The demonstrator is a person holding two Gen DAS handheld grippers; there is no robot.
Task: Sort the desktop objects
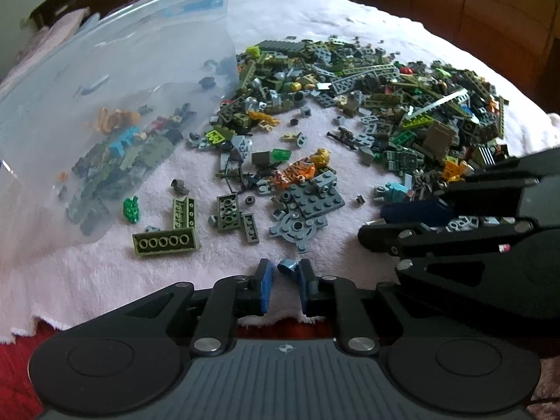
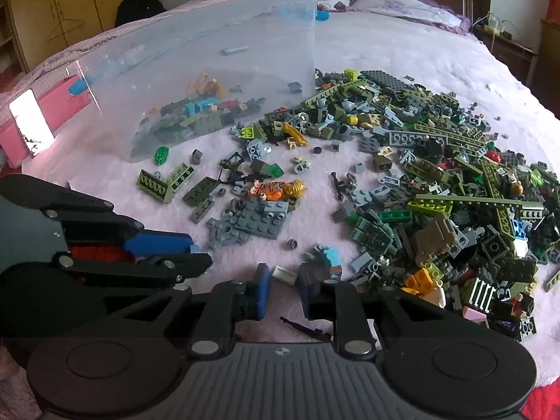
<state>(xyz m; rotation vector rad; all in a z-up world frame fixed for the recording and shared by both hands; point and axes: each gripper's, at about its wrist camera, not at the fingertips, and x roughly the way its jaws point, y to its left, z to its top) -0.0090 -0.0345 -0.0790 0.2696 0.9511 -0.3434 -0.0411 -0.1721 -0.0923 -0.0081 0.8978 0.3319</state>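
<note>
A big pile of loose building bricks, mostly olive, grey and green, lies on a pale pink fleece blanket. A clear plastic bin lies tilted at the left with several bricks inside. My left gripper is low at the blanket's near edge, shut on a small blue piece. My right gripper is shut on a small pale piece beside the pile. Each gripper shows in the other's view, the right gripper and the left gripper, close side by side.
An orange striped figure, grey plates and an olive brick lie scattered between bin and pile. A black toy gun lies under my right gripper. A pink box sits far left. Wooden furniture rings the bed.
</note>
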